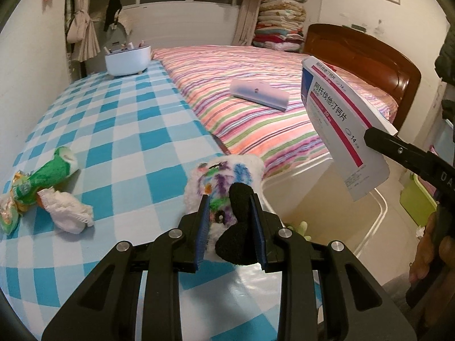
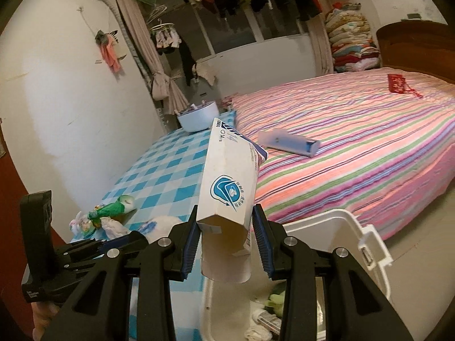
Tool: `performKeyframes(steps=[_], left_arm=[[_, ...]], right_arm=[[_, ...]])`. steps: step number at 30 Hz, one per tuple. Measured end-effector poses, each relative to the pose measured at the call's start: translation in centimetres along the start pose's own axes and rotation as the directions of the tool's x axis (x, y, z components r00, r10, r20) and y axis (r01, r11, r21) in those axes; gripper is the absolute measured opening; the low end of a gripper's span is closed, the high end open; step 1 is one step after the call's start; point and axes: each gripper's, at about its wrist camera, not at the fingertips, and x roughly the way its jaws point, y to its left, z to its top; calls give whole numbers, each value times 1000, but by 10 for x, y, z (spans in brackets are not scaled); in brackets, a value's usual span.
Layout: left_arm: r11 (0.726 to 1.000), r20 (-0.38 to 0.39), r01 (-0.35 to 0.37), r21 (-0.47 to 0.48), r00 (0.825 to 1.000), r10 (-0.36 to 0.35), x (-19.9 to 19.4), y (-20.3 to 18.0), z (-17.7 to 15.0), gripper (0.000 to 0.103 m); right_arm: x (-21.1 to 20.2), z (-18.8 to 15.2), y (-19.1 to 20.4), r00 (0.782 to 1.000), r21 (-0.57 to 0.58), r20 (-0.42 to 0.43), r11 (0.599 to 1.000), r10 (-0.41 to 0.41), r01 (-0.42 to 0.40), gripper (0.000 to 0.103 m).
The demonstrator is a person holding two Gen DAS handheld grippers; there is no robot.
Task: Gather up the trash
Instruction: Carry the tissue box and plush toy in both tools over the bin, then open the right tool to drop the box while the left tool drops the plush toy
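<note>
My left gripper point(image 1: 230, 201) is shut on a fluffy white cloth with coloured scribbles and a black patch point(image 1: 224, 182), at the edge of the blue checked table point(image 1: 119, 130). My right gripper point(image 2: 226, 213) is shut on a white medicine box point(image 2: 227, 196), held above the white plastic bin point(image 2: 349, 224); the box also shows in the left wrist view point(image 1: 338, 122). A green wrapper point(image 1: 54, 170), a crumpled white tissue point(image 1: 68, 210) and a snack packet point(image 1: 11, 210) lie at the table's left.
A striped bed point(image 1: 256, 91) with a flat white box point(image 1: 258, 93) lies beyond the table. A white tub point(image 1: 128, 59) stands at the table's far end. The bin holds some trash point(image 2: 270, 312). A wooden headboard point(image 1: 364, 56) is at right.
</note>
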Motion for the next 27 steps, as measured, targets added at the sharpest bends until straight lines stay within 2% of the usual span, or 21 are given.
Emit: performKeyframes(steps=[13, 20, 27], left_arm=[[999, -6, 33, 36, 999, -33, 5, -21, 2, 27], [998, -13, 38, 53, 999, -37, 9, -28, 1, 28], [996, -18, 60, 60, 998, -59, 13, -38, 3, 28]], right_arm=[[-23, -11, -39, 994, 84, 21, 991, -109, 107, 40], [-27, -12, -47, 991, 129, 32, 984, -131, 125, 62], [-35, -9, -50, 988, 151, 78, 981, -133, 120, 63]])
